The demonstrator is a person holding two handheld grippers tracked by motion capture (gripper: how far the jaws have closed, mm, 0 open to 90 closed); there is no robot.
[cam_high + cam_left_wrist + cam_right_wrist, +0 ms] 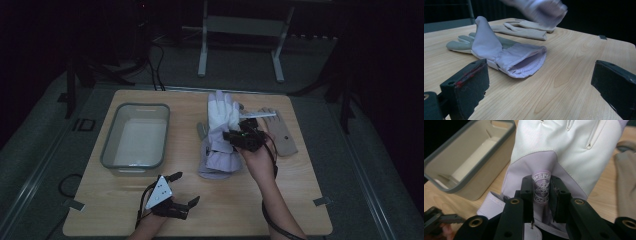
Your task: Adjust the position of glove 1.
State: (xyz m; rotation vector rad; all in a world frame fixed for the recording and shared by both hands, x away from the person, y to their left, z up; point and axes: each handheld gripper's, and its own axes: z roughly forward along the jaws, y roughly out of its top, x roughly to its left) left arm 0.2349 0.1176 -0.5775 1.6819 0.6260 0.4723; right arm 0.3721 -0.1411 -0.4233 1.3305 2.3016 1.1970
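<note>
1. The right gripper [248,138] held the white-and-lilac glove [223,116] off the table [300,200], jaws pinching a fold at its snowflake label [541,188].
2. The glove's long axis ran from the jaws towards the fingers, away from the person.
3. The grey bin [136,135] lay to its left, nearer the left gripper [169,199], whose jaws stood spread and empty.

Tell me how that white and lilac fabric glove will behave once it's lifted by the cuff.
The white and lilac fabric glove is probably floppy: it folds where the right gripper pinches it. It seems light, held by a small fold. Its smooth palm may be slippery.
</note>
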